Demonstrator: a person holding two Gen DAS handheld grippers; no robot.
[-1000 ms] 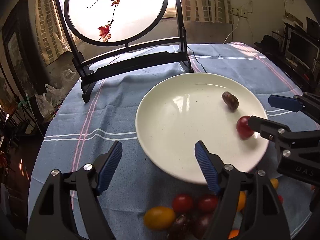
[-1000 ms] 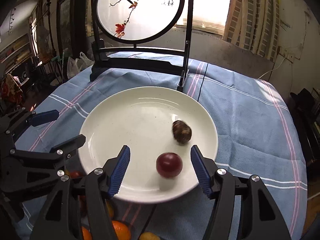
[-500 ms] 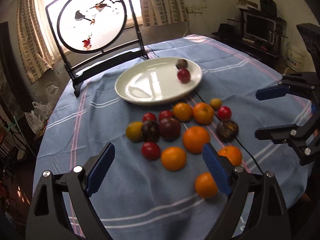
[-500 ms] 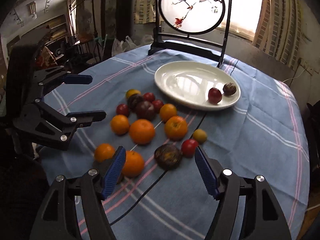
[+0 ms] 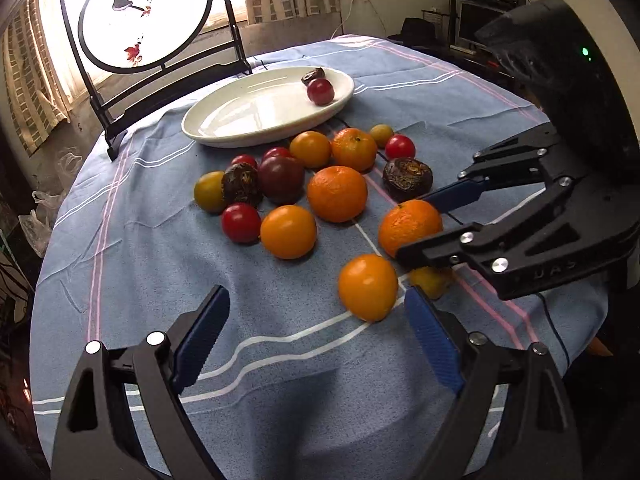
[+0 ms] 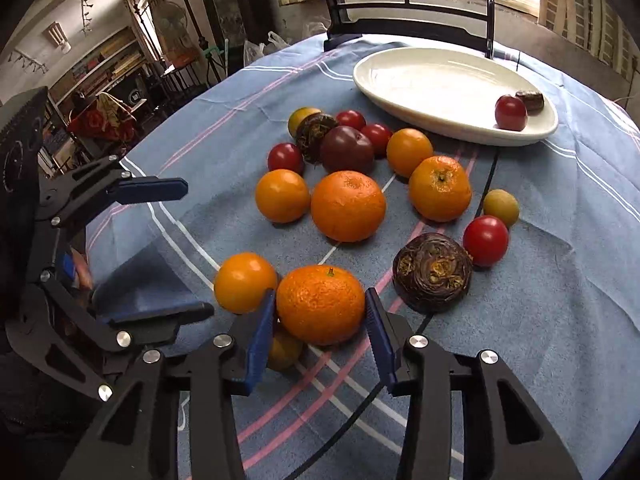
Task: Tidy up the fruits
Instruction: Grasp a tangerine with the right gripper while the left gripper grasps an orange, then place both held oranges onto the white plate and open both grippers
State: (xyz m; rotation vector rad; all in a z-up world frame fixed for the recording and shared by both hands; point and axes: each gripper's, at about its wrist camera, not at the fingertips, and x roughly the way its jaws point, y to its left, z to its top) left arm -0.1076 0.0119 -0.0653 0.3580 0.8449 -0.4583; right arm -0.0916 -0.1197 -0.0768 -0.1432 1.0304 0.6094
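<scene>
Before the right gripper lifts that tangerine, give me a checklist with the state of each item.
1. Right gripper brackets the tangerine, a pad on each side: ok.
2. Firm clamp on it: cannot tell.
3. Small yellow fruit touching the left pad underneath, may get nudged: not ok.
4. Left gripper open, holding nothing: ok.
5. Plate has bare room beside the red fruit: ok.
</scene>
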